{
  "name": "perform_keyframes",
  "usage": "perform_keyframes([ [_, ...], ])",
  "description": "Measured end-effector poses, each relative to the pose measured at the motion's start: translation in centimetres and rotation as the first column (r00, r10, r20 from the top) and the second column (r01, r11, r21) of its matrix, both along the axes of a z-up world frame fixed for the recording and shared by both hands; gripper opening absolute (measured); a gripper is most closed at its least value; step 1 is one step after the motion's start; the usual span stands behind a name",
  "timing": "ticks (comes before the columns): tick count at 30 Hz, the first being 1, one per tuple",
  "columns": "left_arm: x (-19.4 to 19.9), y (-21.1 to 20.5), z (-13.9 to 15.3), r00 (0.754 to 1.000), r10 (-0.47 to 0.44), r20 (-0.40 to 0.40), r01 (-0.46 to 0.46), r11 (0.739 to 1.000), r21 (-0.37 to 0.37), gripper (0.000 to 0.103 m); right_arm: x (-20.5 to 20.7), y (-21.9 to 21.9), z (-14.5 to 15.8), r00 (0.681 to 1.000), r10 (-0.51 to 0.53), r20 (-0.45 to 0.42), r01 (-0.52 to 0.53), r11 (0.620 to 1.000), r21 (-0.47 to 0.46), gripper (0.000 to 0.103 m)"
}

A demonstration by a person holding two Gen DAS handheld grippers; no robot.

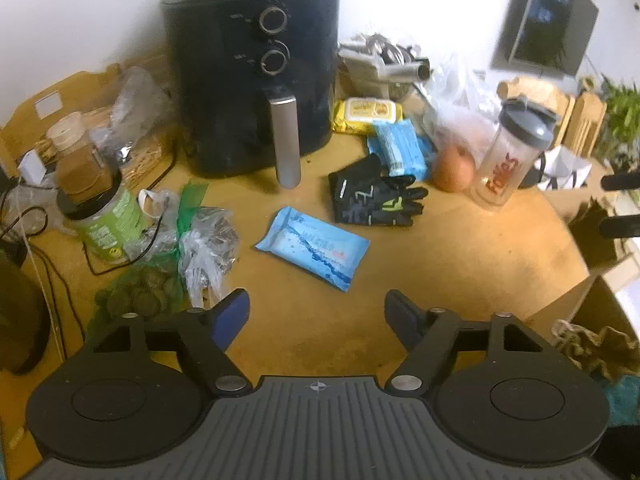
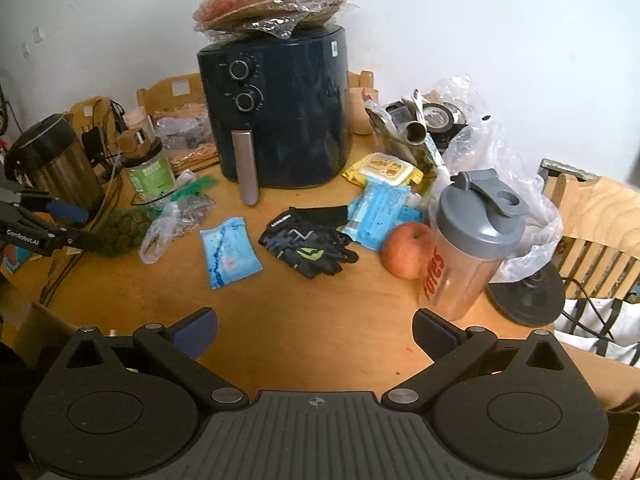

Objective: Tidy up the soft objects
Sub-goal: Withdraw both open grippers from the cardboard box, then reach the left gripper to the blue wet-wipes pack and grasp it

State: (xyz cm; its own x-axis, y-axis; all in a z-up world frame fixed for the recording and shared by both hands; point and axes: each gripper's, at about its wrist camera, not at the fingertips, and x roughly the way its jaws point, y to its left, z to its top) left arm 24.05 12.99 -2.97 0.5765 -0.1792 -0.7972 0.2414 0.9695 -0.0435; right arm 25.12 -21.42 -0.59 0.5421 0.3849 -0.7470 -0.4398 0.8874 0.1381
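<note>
Two grippers hung above a cluttered wooden worktop (image 2: 320, 332) set against a white wall. We noted, by size: a dark air fryer (image 2: 276, 108) at the back under wrapped paper plates (image 2: 272, 0); a clear shaker bottle (image 2: 468, 248) with a grey lid beside an apple (image 2: 406, 250); black gloves (image 2: 310, 242) at centre; a blue tissue pack (image 2: 230, 252) lying flat just left of them; further wipe packs behind. We held the left gripper (image 1: 316, 316) with its fingers apart and nothing between them, aimed at the blue pack; the right gripper (image 2: 316, 336) stood likewise spread and empty. We judged the pack the nearest soft target: the fingers should straddle its short width, descend squarely and close gently, since the wrapper would crumple. Loose cables and plastic bags at left called for care.
</note>
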Motion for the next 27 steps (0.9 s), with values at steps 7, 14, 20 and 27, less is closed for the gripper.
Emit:
perform_keyframes([
  [7,3.2,-1.1,-1.6,0.996,-0.075,-0.038,0.077,0.995,0.064,0.077,0.4,-0.3,-0.4,0.999,-0.043,-0.017,0.043,0.999,-0.003,0.103],
  [14,6.2,-1.9,-3.8,0.993,-0.062,-0.099,0.071,0.993,0.090,0.077,0.5,-0.5,-0.9,0.995,-0.088,-0.046,0.088,0.996,-0.001,0.103],
  [20,9.7,-2.3,-6.3,0.980,0.039,-0.195,-0.026,0.997,0.066,0.077,0.2,-0.6,-1.2,0.992,-0.108,-0.063,0.108,0.994,-0.007,0.103],
  [27,13.6,-2.4,-9.0,0.941,0.189,-0.281,-0.195,0.981,0.008,0.083,-0.3,-1.0,-1.6,0.987,-0.140,-0.079,0.139,0.990,-0.017,0.103],
])
